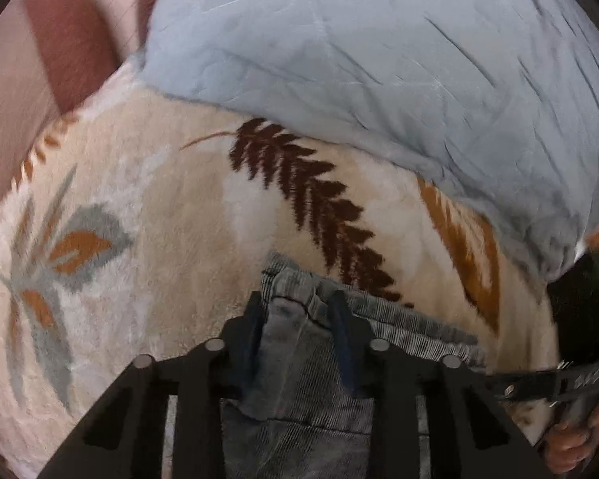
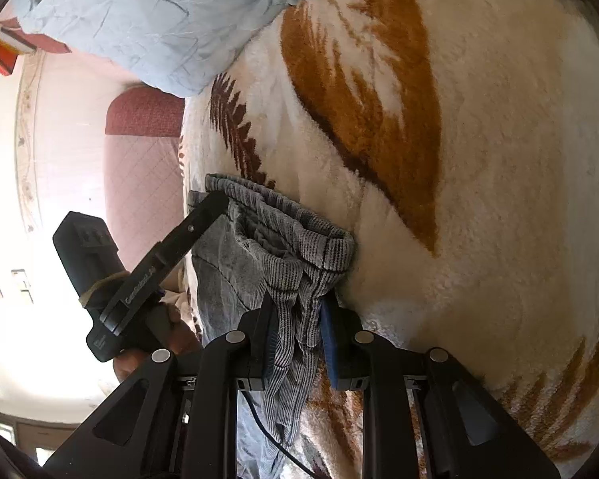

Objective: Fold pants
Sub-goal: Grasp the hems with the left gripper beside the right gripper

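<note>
Grey ribbed pants (image 1: pixel 299 383) lie on a cream fleece blanket with a leaf pattern (image 1: pixel 159 219), waistband toward the far side. My left gripper (image 1: pixel 296 311) is shut on the waist's left corner, and the cloth fills the gap between its fingers. In the right wrist view its tip (image 2: pixel 215 201) rests on that same corner of the pants (image 2: pixel 235 263). My right gripper (image 2: pixel 297 315) is shut on a bunched fold of the waistband, which hangs down between its blue pads. The pant legs run out of sight under both grippers.
A crumpled light blue quilt (image 1: pixel 379 48) covers the far side of the blanket (image 2: pixel 479 159). To the left stands pink and dark red upholstery (image 2: pixel 143 119). A hand (image 2: pixel 171 331) holds the left gripper's handle beside the blanket's edge.
</note>
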`<state>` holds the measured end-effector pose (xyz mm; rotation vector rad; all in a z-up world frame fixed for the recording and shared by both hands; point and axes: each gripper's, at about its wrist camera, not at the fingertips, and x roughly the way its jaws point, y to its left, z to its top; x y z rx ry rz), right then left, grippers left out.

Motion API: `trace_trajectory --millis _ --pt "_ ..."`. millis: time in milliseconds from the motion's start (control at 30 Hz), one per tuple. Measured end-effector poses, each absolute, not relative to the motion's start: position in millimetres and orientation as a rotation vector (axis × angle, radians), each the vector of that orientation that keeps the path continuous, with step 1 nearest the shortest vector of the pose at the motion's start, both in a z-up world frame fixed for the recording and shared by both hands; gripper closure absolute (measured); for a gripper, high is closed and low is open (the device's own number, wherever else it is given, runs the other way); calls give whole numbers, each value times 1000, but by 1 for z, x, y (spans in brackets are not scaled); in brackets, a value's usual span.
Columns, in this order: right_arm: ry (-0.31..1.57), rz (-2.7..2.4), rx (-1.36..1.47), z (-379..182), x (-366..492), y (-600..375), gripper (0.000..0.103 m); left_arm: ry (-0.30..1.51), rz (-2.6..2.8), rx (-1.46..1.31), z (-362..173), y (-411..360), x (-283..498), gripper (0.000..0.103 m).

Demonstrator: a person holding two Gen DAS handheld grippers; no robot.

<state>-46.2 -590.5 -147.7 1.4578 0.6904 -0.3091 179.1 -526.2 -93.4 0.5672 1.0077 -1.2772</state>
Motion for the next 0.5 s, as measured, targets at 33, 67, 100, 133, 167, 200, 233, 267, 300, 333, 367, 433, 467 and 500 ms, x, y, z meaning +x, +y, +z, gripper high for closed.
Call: trace_trajectory --millis 33,67,100,133,167,200,233,267,300,333,367,433,467,500 --pt "691 -310 1454 -147 -45 -590 86 989 -1288 580 -92 -525 175 78" --pt "691 -312 1451 -147 -44 -590 86 979 -1296 580 -90 -524 174 83" --pt "693 -313 1445 -146 -44 -589 86 974 -1301 573 -87 -522 174 86" --pt "693 -312 1437 -144 -43 -588 85 968 -1304 563 -84 -520 174 87" --pt "694 -313 1428 -143 -42 -588 85 962 -1304 556 -82 -518 174 89" --pt "695 -317 1412 -141 -40 -587 85 951 -1304 549 -78 -515 176 89" --pt "697 -320 1399 -139 -39 -585 85 950 -1305 538 -76 -513 176 89" --pt "695 -322 1392 -138 -38 -585 86 953 -1305 522 -74 -509 175 89" --pt "693 -324 1386 -136 -38 -583 86 955 -1304 504 -72 -507 176 89" --pt "692 -325 1382 -135 -37 -582 86 954 -1304 486 -69 -502 177 89" --pt "690 -323 1380 -134 -37 -582 87 955 -1306 464 -67 -498 179 89" --pt "682 -317 1372 -131 -36 -581 87 955 -1312 425 -58 -494 183 89" --pt "676 -312 1359 -127 -36 -580 88 946 -1315 411 -54 -489 185 89" --pt "668 -307 1346 -123 -35 -579 88 938 -1318 396 -52 -488 184 89"
